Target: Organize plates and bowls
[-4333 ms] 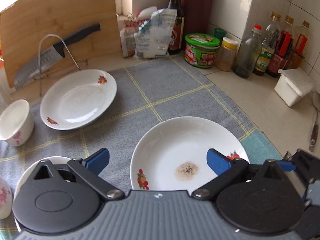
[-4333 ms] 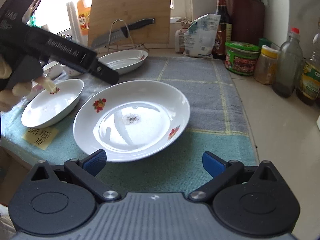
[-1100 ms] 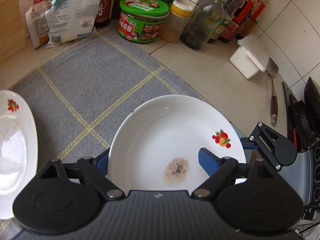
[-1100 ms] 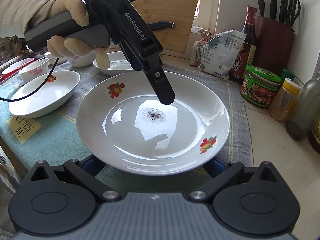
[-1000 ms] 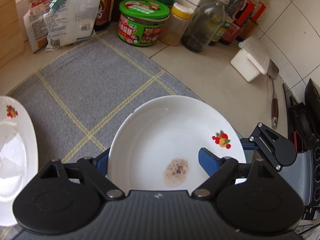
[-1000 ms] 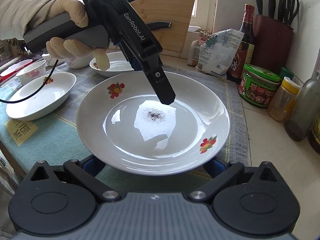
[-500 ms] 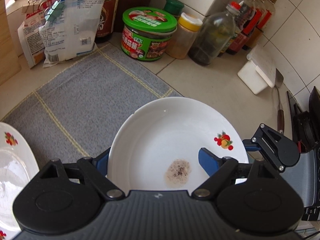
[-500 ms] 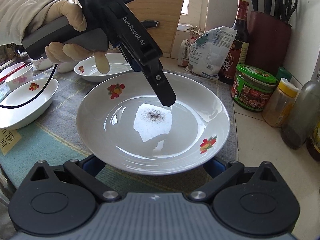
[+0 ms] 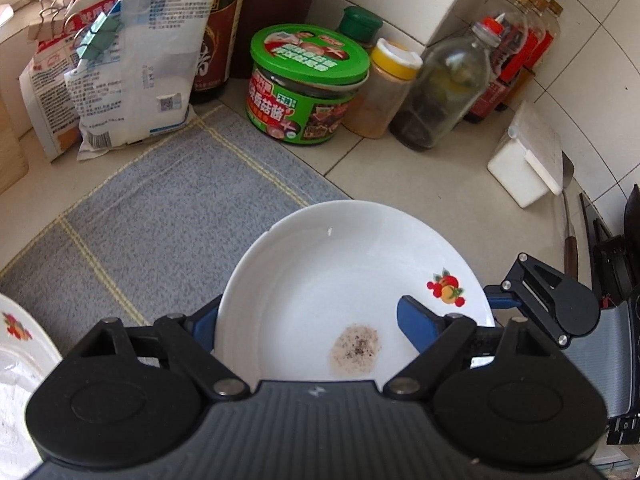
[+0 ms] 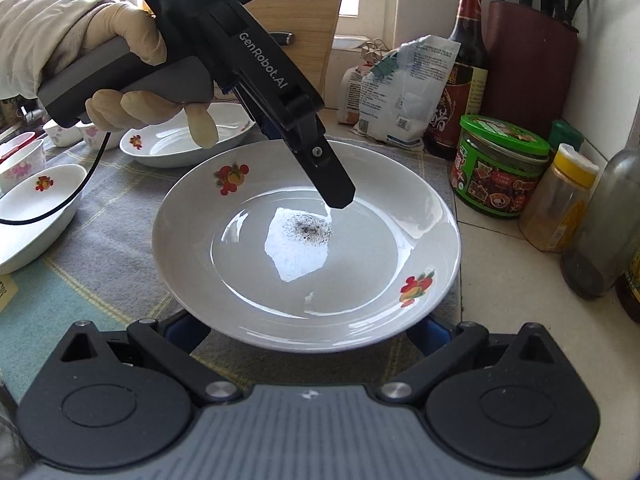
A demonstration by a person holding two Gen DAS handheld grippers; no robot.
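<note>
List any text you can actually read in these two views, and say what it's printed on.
"GenRobot.AI": on the left gripper, along its body.
"Data Acquisition System": small print near its top end.
"AS": cut-off letters above that.
Green-lidded jar, clipped bags, dark sauce bottle: printed labels, too small or blurred to read.

Round white glazed ceramic plate (image 10: 372, 276) with fruit decals is looking glossy and smooth, throwing a bright glare patch, with a gritty dark speckled smear at centre. Grey woven cloth mat (image 9: 168, 216) with yellow lines is looking matt and slightly nubbly. Pale tiled bench (image 9: 432, 184) is showing a smooth, low-sheen finish. Black left tongs (image 9: 308, 328) are reading as matt plastic with shiny metal pivot pins and blue rubbery pads. Green-lidded jar (image 9: 308, 84) is looking like glossy plastic. Crinkled white printed bag (image 9: 132, 60) is appearing as thin plastic film. Cream glove (image 10: 132, 76) is looking like smooth rubber.
</note>
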